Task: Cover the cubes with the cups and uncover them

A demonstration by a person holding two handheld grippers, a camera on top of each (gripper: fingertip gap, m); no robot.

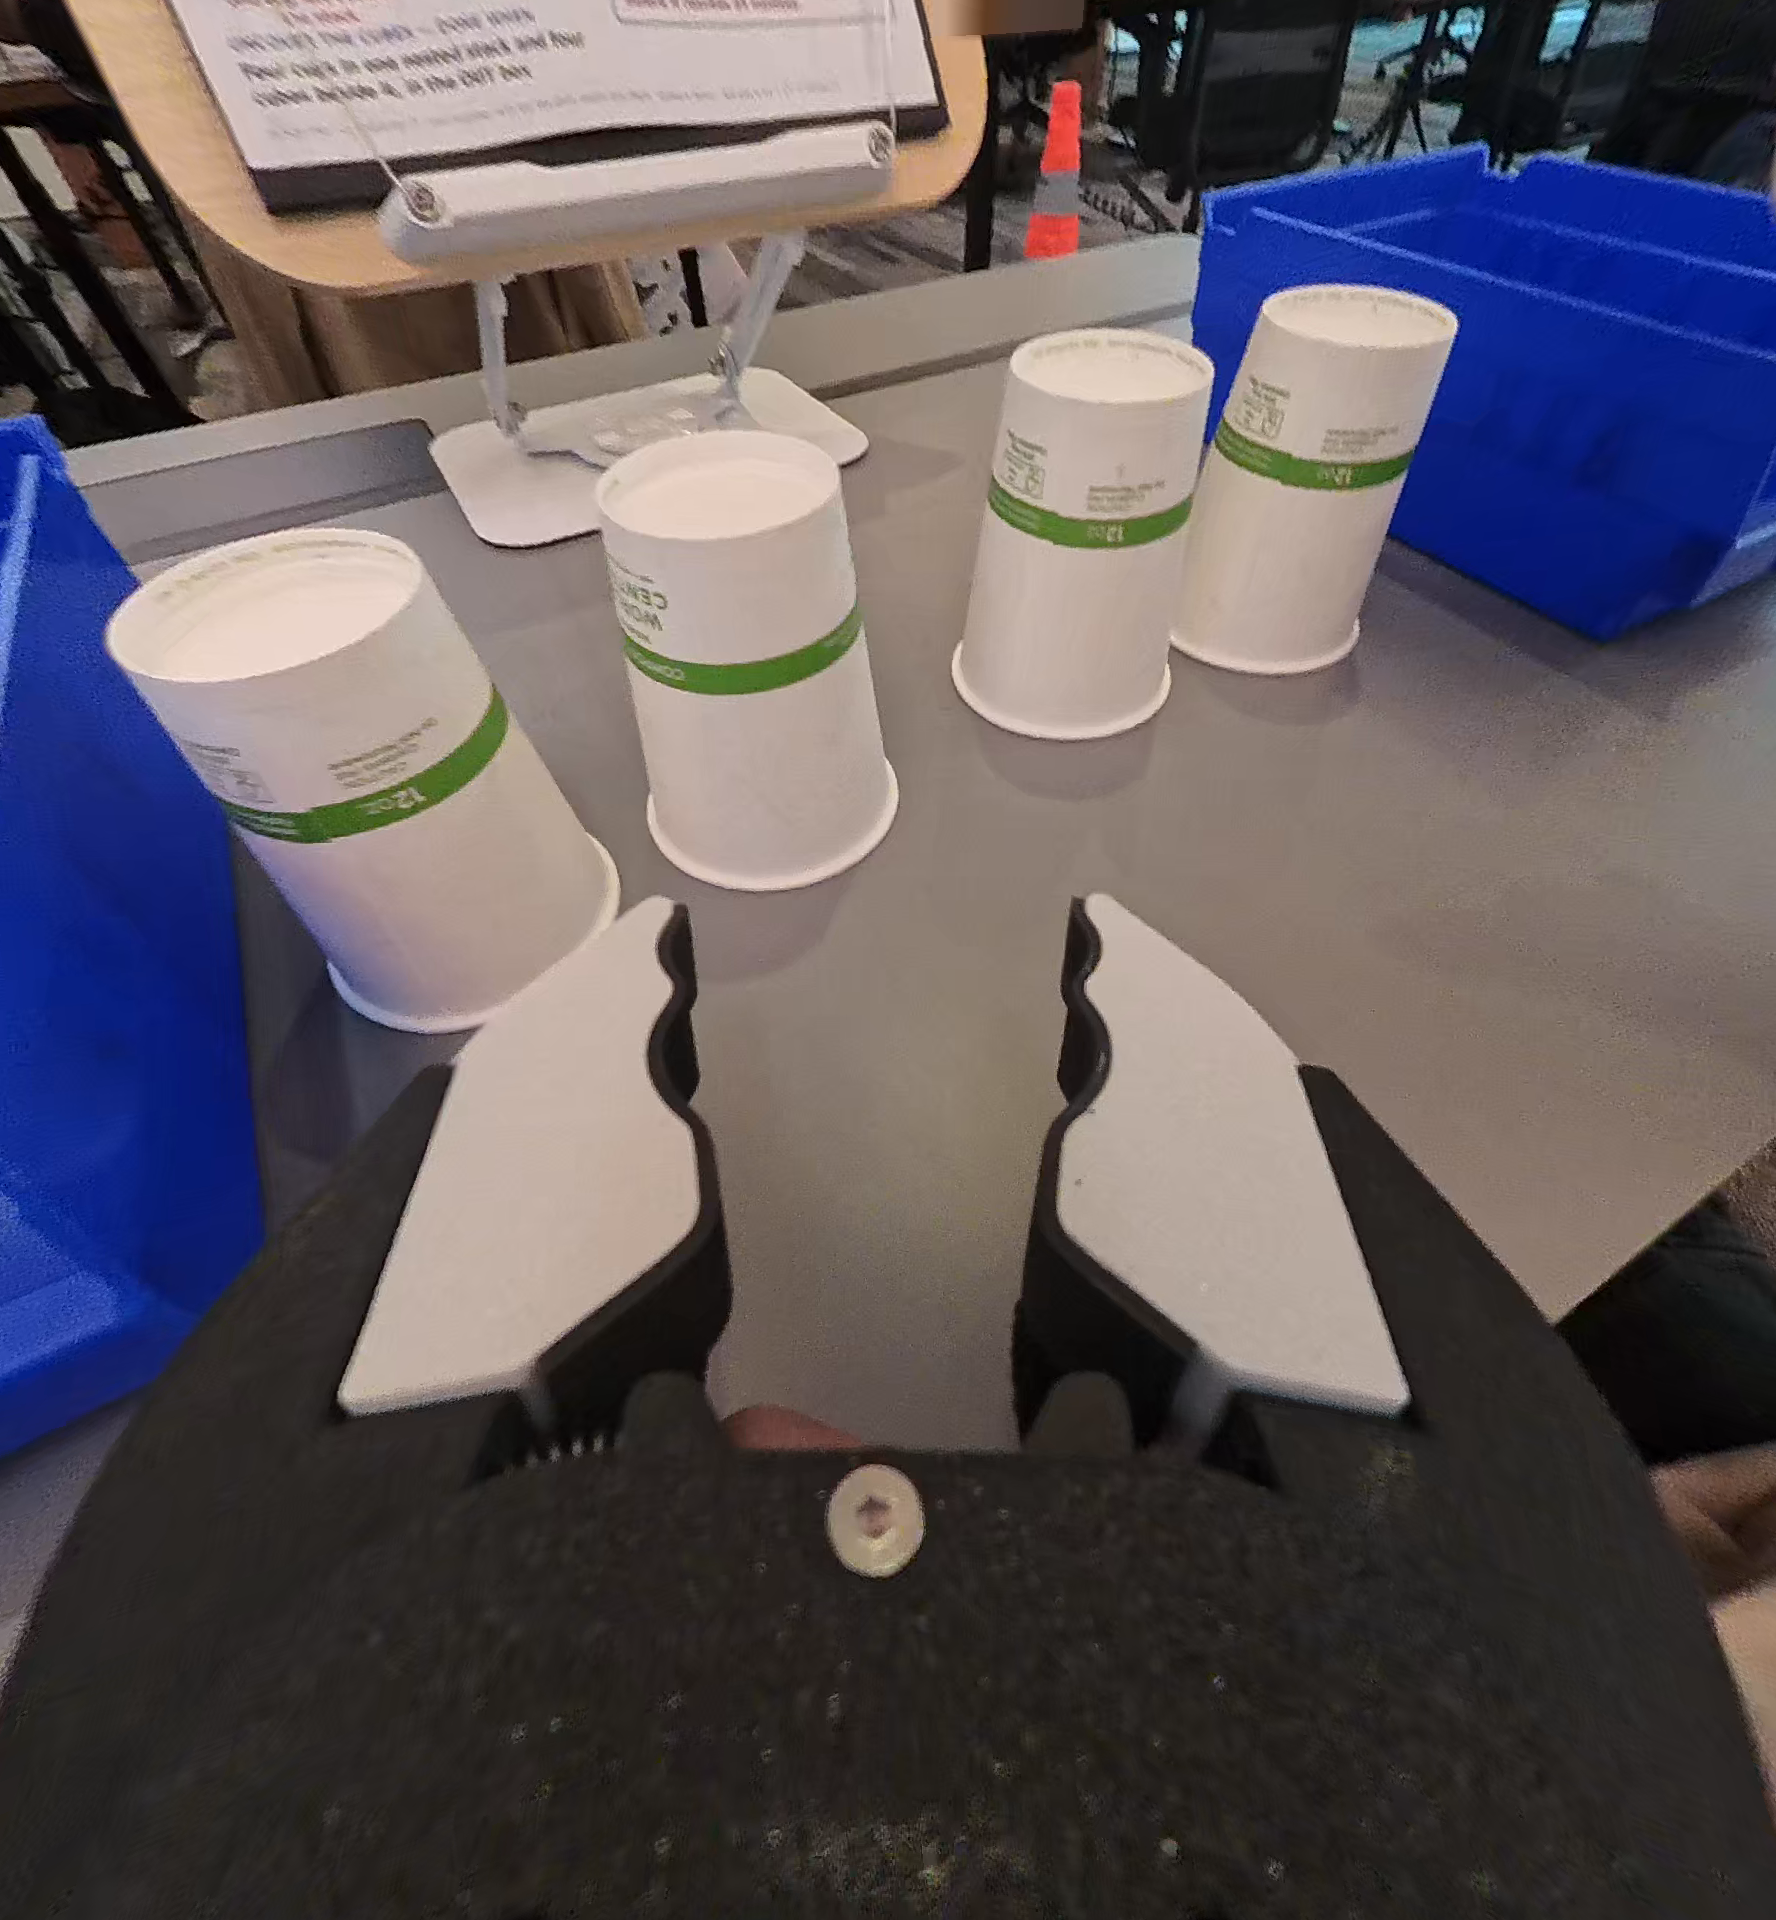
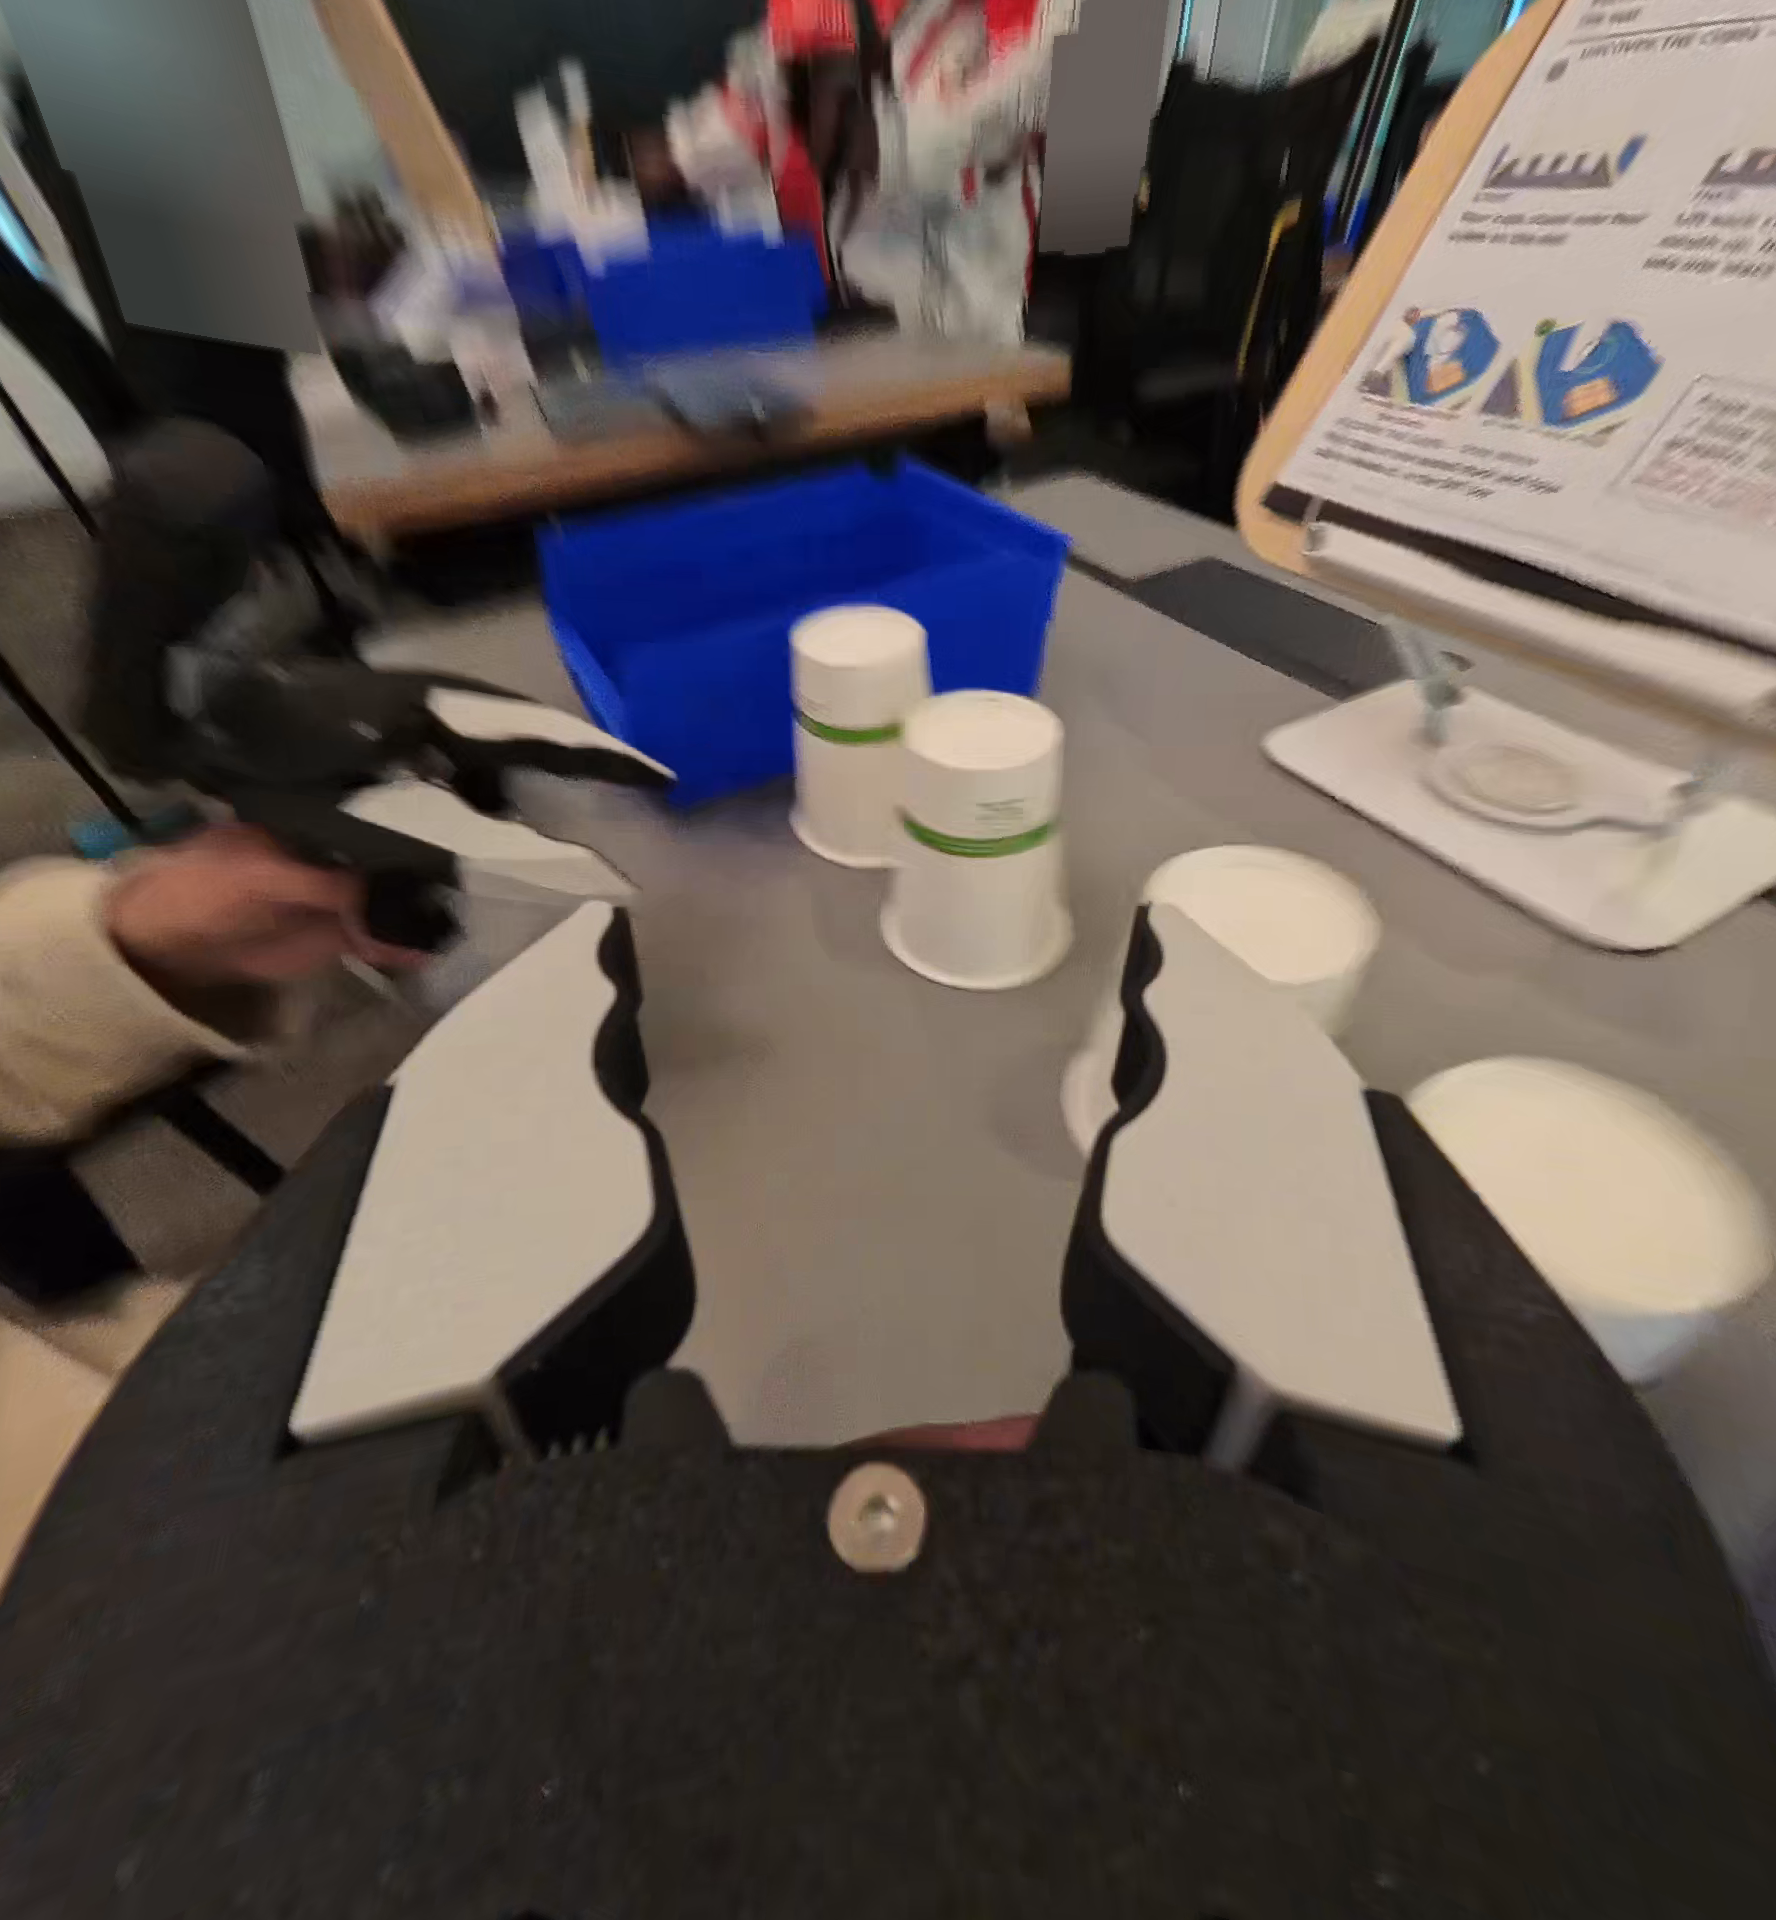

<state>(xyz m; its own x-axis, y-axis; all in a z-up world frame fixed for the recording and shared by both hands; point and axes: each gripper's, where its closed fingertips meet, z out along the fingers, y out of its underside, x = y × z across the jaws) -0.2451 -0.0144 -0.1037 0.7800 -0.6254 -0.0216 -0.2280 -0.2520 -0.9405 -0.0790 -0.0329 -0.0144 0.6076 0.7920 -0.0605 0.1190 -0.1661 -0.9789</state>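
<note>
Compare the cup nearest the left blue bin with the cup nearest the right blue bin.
In the left wrist view, the left cup stands close to the left claw; the right cup stands far across the table, touching another cup. Both are white, green-banded and upside down.

Left wrist cam sits low over the near edge of the grey table (image 1: 1383, 935), looking across at the document stand (image 1: 645, 436). Right wrist cam looks in from the right side toward the far blue bin (image 2: 811, 613). Both catch the four upside-down cups (image 1: 759, 665).
</note>
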